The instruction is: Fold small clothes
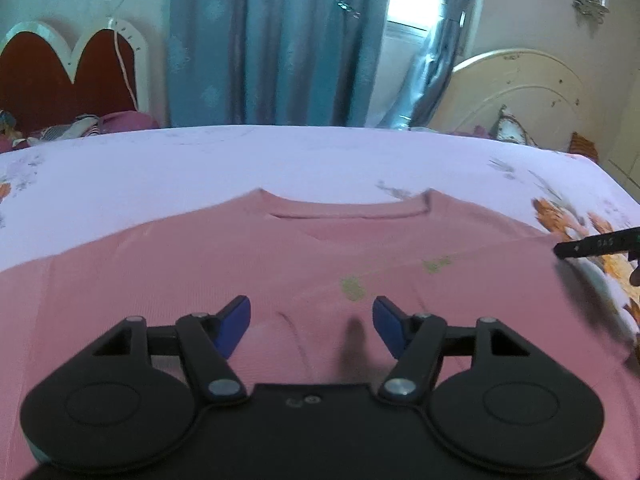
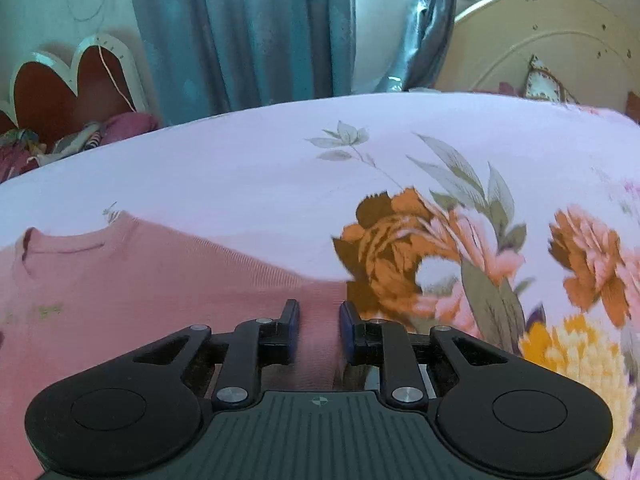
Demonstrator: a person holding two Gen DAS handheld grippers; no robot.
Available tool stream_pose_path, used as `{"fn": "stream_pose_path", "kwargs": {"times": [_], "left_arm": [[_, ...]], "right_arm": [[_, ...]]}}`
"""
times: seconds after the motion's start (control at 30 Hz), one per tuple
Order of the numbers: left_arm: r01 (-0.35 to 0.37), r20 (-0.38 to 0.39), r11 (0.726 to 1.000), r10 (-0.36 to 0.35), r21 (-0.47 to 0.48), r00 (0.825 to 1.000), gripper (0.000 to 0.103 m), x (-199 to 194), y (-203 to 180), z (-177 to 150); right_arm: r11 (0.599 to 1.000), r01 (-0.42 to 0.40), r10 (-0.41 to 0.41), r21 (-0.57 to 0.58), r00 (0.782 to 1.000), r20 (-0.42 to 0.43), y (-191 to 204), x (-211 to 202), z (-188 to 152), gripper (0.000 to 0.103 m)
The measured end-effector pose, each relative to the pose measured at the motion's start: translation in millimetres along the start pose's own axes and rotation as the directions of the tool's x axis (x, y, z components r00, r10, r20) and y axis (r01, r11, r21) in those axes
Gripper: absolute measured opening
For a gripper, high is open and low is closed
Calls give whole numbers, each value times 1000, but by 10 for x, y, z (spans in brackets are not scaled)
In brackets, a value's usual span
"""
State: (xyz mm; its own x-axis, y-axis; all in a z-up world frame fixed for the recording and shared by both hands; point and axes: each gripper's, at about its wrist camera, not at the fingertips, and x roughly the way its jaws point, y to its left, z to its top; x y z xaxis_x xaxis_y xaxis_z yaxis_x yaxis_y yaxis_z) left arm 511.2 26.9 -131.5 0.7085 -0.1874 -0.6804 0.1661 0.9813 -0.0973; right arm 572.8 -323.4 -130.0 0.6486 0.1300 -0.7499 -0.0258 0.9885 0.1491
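A pink shirt (image 1: 200, 264) lies flat on the floral bedsheet (image 1: 280, 160), neckline (image 1: 348, 210) at the far side. A folded layer crosses its right half in a slanted edge. My left gripper (image 1: 311, 320) hovers over the middle of the shirt, blue pads wide apart, nothing between them. At the right edge of that view one black finger (image 1: 592, 246) of the other gripper shows by the shirt's right side. In the right wrist view my right gripper (image 2: 319, 328) stands at the right border of the pink shirt (image 2: 160, 280), jaws narrow, with pink fabric filling the gap between them.
The bedsheet (image 2: 240, 168) with large orange flowers (image 2: 400, 248) spreads right of the shirt. Behind the bed hang blue curtains (image 1: 272, 40). A red heart-shaped headboard (image 1: 68, 76) stands at the back left and a cream headboard (image 1: 516, 92) at the back right.
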Motion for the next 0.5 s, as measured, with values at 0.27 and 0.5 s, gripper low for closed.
{"fn": "stream_pose_path", "kwargs": {"times": [0.27, 0.5], "left_arm": [[2, -40, 999, -1, 45, 999, 67, -368, -76, -527], [-11, -34, 1000, 12, 28, 999, 67, -493, -28, -554]], "right_arm": [[999, 25, -27, -43, 999, -42, 127, -642, -777, 22], [1000, -9, 11, -24, 997, 80, 319, -1127, -997, 22]]}}
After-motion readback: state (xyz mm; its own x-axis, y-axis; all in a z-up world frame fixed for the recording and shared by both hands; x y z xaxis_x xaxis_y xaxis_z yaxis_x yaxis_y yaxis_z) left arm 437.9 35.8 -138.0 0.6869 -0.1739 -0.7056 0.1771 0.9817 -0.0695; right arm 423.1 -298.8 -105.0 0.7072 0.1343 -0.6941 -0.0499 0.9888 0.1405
